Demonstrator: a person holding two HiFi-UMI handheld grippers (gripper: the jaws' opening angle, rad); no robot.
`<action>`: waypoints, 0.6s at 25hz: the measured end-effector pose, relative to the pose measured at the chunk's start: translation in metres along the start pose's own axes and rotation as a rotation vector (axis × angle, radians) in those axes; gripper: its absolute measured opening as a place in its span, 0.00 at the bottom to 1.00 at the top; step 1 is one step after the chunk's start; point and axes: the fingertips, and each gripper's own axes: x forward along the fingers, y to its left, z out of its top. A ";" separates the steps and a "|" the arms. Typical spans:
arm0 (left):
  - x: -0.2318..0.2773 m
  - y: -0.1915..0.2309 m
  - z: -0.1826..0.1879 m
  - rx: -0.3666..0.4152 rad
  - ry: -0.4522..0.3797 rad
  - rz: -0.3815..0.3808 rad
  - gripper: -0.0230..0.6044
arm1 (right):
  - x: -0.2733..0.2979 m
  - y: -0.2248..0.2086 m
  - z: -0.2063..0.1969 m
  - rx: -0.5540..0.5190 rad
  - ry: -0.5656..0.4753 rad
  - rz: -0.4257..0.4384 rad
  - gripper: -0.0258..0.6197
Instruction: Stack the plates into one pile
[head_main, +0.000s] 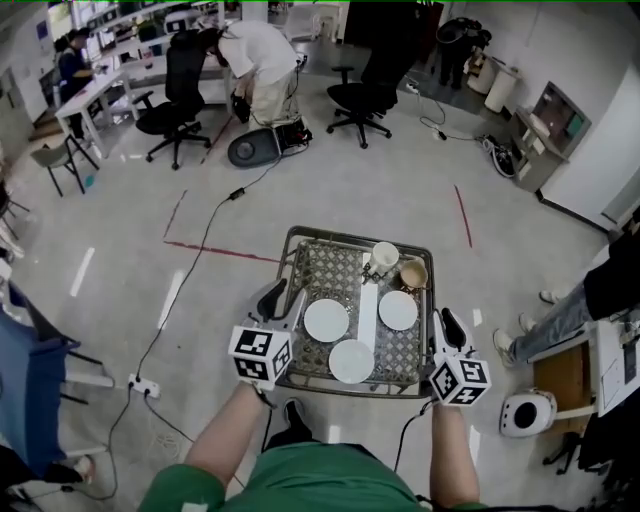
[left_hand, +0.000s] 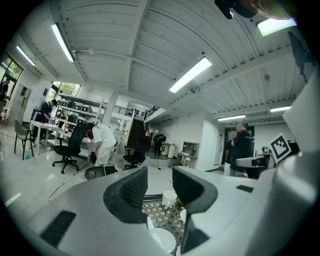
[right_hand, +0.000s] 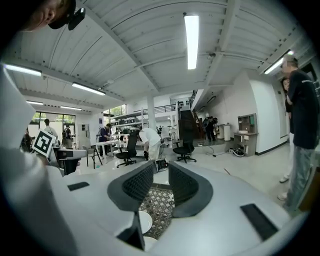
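Note:
Three white plates lie apart on the patterned table (head_main: 335, 270): one at the left (head_main: 326, 320), one at the right (head_main: 398, 310), one nearest me (head_main: 351, 361). My left gripper (head_main: 283, 298) hovers at the table's left edge beside the left plate, open with nothing between its fingers. My right gripper (head_main: 446, 320) is off the table's right edge, also open and empty. The left gripper view looks along the left gripper (left_hand: 159, 187) to a plate (left_hand: 162, 239) and a white cup (left_hand: 169, 198). Below the right gripper (right_hand: 160, 185) shows a plate (right_hand: 144, 221).
A white cup (head_main: 385, 258) and a brown cup (head_main: 414, 273) stand at the table's far side. A person's legs (head_main: 555, 322) and a white round device (head_main: 527, 412) are at the right. Office chairs (head_main: 172, 112), a floor cable (head_main: 200, 262) and a power strip (head_main: 143, 385) lie beyond and left.

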 end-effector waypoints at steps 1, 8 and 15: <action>0.003 0.007 -0.002 -0.010 0.001 0.001 0.30 | 0.007 0.001 -0.004 0.002 0.012 -0.004 0.21; 0.014 0.033 -0.022 -0.030 0.040 0.003 0.30 | 0.035 -0.009 -0.037 0.100 0.072 -0.030 0.21; 0.033 0.033 -0.028 -0.022 0.068 0.009 0.30 | 0.062 -0.027 -0.068 0.208 0.134 -0.010 0.21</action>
